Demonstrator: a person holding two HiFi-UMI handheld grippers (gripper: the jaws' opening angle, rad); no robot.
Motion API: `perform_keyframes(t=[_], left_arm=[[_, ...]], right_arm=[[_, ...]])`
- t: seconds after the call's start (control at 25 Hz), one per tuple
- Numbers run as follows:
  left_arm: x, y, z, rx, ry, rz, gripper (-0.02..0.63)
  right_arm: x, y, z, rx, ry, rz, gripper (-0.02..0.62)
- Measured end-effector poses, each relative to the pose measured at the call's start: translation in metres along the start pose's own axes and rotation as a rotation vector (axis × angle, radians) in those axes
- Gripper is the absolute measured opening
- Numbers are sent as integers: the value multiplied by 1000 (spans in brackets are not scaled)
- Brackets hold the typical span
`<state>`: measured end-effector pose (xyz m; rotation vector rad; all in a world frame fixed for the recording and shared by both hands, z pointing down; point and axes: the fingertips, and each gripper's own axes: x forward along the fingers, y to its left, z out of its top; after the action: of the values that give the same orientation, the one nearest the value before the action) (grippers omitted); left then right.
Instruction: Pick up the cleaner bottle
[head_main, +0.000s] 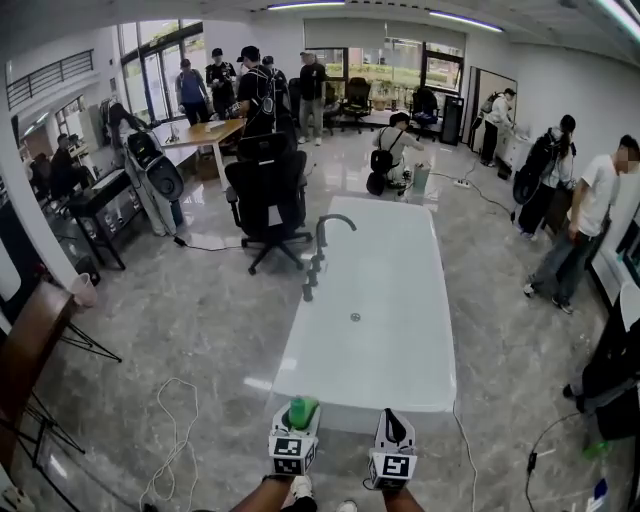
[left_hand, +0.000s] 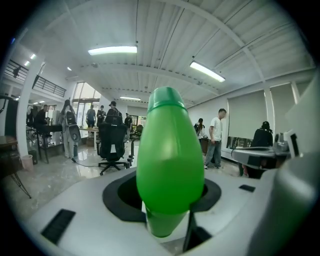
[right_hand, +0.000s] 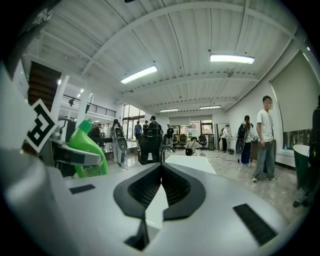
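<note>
Between the fingers of the left gripper, the bottle stands upright with its cap up; the fingers are set fairly wide and clamp the lower body below the widest bulge. The right gripper sits just beside it, fingers together and empty.

Handling, as judged:
- the shell is smooth, glossy green plastic and likely slippery; the rounded belly gives the pads little flat seat.
- the wall will probably flex under pressure; firm but not crushing force is advised.
- the shell is opaque, so fill level and weight cannot be read; treat it as top-heavy, since most of the body stands above the grip.
- the narrower neck under the cap looks like a second hold for the free gripper.

Edges and room:
- the near rim of the bathtub lies just ahead of both grippers; it is the closest hard edge.
- the faucet stands on the tub's left rim, well apart.
- the floor is open on the left, save a loose cable; the chair and the people stand well apart.
</note>
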<state>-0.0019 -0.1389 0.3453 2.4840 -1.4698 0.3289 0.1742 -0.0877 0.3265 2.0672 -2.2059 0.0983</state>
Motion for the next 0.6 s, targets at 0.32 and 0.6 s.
perform_keyframes(t=[0.32,0.6], left_arm=[[21,32,42,49,-14,-99,187],[31,52,60,58,-33,-114,187]], right_arm=[[32,22,42,-33,-42,-45,17],[53,34,62,-61,-66,-42,17]])
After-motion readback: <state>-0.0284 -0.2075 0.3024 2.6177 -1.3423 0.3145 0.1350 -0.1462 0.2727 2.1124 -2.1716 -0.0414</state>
